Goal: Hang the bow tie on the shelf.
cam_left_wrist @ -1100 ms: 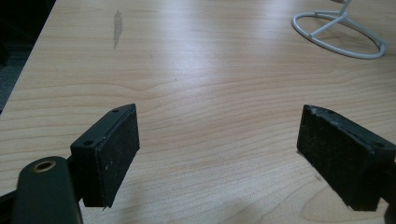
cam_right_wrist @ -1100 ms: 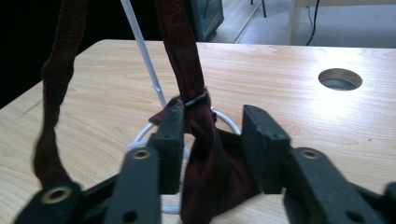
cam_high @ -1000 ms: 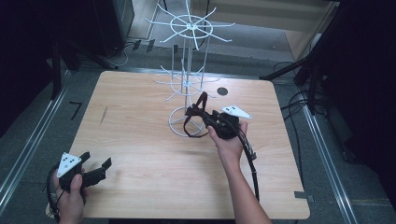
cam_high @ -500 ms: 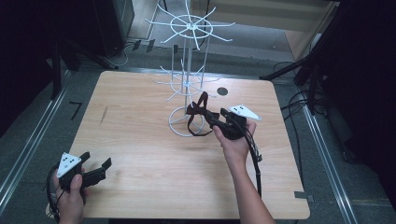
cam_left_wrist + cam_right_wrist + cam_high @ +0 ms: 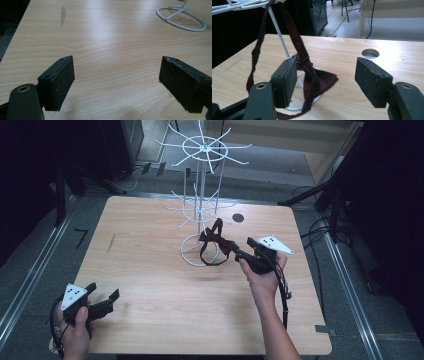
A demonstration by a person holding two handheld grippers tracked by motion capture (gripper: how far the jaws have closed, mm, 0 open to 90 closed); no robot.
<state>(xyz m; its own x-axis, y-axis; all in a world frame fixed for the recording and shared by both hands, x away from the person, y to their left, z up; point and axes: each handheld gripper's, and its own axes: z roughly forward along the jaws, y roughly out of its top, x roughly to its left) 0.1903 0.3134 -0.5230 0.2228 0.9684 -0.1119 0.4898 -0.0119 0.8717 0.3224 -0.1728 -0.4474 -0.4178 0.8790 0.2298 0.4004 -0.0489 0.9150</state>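
Both grippers are open: your right gripper (image 5: pixel 239 253), centre-right of the frame, sits just beside the dark red bow tie (image 5: pixel 216 240) hanging off the white wire rack (image 5: pixel 200 210), while your left gripper (image 5: pixel 102 301) rests far off at the counter (image 5: pixel 150 270) edge, lower left.

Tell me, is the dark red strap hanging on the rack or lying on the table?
Hanging: the strap loops over an arm of the white rack.
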